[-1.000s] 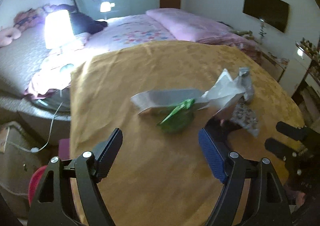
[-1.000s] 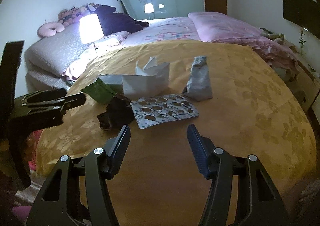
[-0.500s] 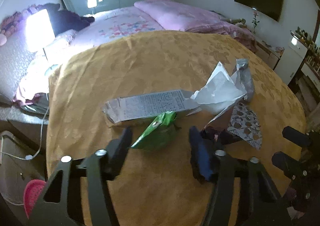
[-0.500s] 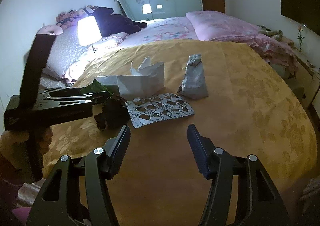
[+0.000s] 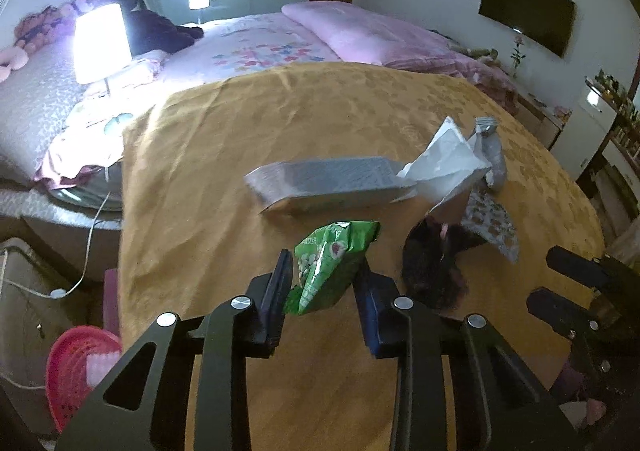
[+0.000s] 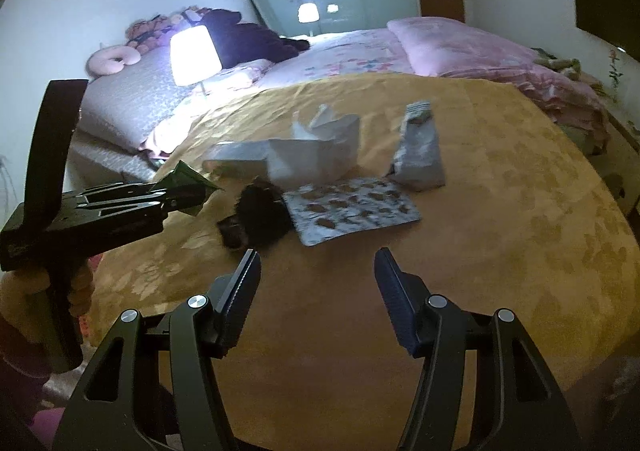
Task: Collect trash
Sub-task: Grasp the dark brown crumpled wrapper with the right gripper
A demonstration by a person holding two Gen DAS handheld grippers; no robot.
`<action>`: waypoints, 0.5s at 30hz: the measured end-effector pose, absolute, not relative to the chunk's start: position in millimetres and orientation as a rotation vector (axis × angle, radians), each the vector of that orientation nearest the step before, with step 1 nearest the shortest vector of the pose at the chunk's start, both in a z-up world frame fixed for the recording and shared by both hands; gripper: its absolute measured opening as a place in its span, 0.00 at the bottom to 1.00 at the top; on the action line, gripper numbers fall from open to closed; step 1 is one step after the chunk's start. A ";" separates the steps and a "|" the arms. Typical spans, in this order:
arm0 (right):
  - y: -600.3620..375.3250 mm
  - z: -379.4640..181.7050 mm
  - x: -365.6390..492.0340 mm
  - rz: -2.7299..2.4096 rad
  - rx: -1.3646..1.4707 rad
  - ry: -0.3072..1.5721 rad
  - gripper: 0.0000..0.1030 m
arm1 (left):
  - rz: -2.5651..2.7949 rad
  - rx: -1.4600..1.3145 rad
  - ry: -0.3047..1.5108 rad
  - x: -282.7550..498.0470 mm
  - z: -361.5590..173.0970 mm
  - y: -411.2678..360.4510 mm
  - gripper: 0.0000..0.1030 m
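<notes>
A green snack bag (image 5: 336, 251) sits between the pads of my left gripper (image 5: 323, 271), whose jaws are closing and press on it just above the yellow tablecloth (image 5: 240, 131). In the right wrist view the left gripper (image 6: 188, 195) holds the bag's corner (image 6: 182, 175) at the left. Beyond lie a long grey wrapper (image 5: 328, 183), crumpled white paper (image 5: 444, 163), a silver pouch (image 6: 420, 155), a foil blister sheet (image 6: 352, 211) and a dark clump (image 6: 260, 219). My right gripper (image 6: 318, 271) stands open over bare cloth, short of the blister sheet.
A pink basket (image 5: 80, 363) stands on the floor left of the table. A lit lamp (image 5: 102, 43) and a bed with pink bedding (image 5: 360, 31) lie behind. A white cable (image 5: 92, 251) hangs by the table's left edge.
My left gripper moved onto the green bag and its jaws narrowed from wide to pressing on the bag. The right gripper stayed where it was, still open.
</notes>
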State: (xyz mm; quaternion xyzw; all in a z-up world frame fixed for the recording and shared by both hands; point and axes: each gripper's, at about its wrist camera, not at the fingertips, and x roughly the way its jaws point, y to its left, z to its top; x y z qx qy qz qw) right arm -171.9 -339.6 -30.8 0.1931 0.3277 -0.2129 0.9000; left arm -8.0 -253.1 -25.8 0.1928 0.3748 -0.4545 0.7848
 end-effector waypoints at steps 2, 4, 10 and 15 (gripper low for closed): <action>-335.4 -33.2 -166.4 -0.411 0.403 0.689 0.56 | -0.963 0.407 0.818 -6.4 -26.4 -241.9 0.28; -331.9 -35.5 -160.9 -0.383 0.412 0.703 0.56 | -0.945 0.408 0.820 -4.9 -27.9 -232.8 0.28; -326.1 -41.7 -137.1 -0.323 0.415 0.737 0.56 | -0.907 0.418 0.810 -3.0 -28.7 -212.8 0.28; -327.4 -44.1 -113.7 -0.324 0.401 0.747 0.56 | -0.884 0.395 0.815 0.5 -27.2 -198.0 0.28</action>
